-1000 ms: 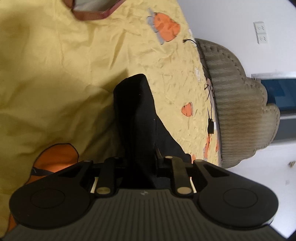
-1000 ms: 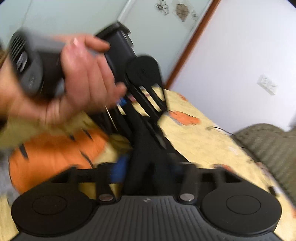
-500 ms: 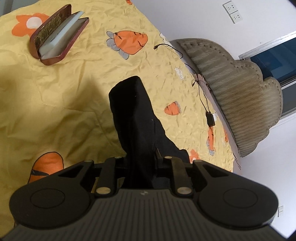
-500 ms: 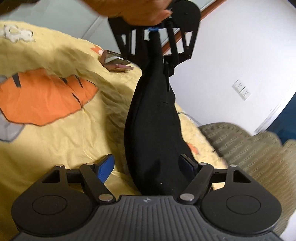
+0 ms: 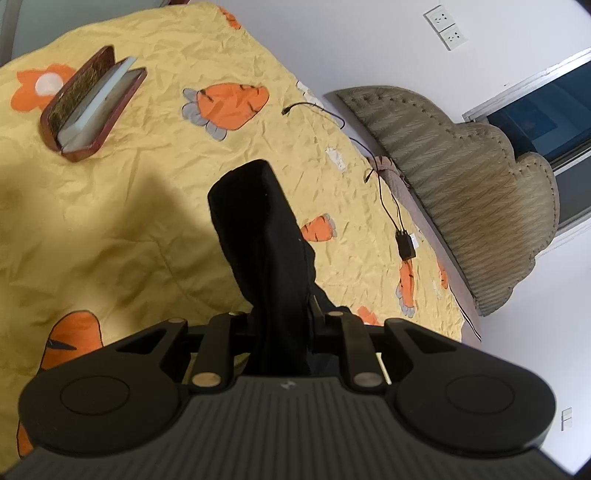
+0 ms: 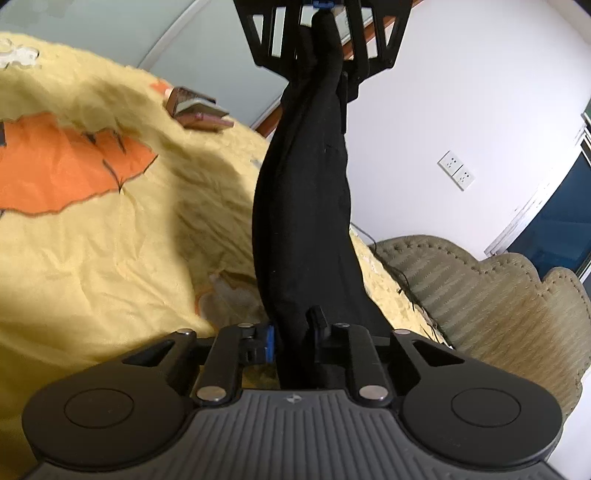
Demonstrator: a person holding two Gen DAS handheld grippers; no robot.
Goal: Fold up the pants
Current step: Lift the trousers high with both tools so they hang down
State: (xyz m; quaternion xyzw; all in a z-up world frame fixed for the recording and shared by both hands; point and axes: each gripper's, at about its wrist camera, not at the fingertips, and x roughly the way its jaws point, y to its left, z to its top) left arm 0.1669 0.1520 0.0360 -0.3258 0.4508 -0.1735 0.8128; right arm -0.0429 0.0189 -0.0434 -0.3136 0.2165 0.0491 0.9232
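Observation:
The black pants (image 5: 266, 251) hang bunched in the air above a yellow carrot-print bedspread (image 5: 110, 229). My left gripper (image 5: 282, 332) is shut on one end of them. In the right wrist view the pants (image 6: 306, 206) stretch as a long black band from my right gripper (image 6: 293, 341), which is shut on their near end, up to the left gripper (image 6: 321, 7) at the top of the frame, shut on the far end. The fingertips of both grippers are hidden by the cloth.
An open glasses case (image 5: 92, 107) lies on the bedspread at the far left; it also shows in the right wrist view (image 6: 199, 110). A black charger cable (image 5: 391, 206) runs along the bed's edge. A padded beige headboard (image 5: 469, 192) and a white wall with sockets (image 5: 445, 26) stand beyond.
My right gripper has closed on the pants; half a second ago its jaws stood open around them. The left gripper has lifted further away, stretching the pants between the two.

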